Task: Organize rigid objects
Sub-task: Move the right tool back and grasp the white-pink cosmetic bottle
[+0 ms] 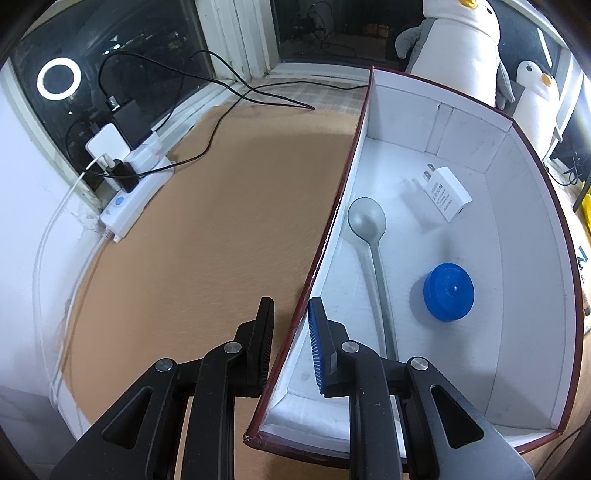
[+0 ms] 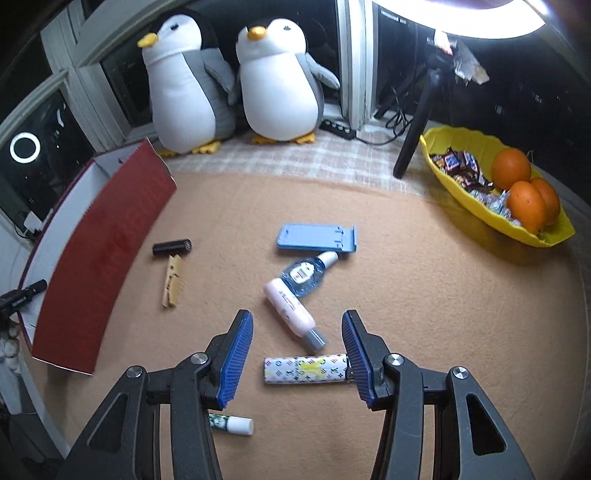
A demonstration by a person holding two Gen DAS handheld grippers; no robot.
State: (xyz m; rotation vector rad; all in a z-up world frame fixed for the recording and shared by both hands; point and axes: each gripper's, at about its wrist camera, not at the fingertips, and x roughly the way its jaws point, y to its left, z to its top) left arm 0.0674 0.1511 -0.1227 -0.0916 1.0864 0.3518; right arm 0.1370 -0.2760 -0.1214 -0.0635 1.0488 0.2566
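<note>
Lettering on the patterned tube (image 2: 306,370) reads as a repeating monogram; I cannot make out other labels. That tube lies on the counter (image 2: 424,295) with its long axis across my view, one end touching my right gripper's (image 2: 297,354) right pad; those jaws stand apart, gripping nothing. My left gripper (image 1: 291,347) is clamped on the box (image 1: 332,229) wall. Inside lie a spoon (image 1: 369,236), charger (image 1: 447,194) and blue cap (image 1: 448,291).

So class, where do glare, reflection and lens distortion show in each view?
Left wrist: the ring light's reflection glows in the dark window, and the box wall bows. Right wrist: the lamp blows out white at the top, and the box's red side curves.
</note>
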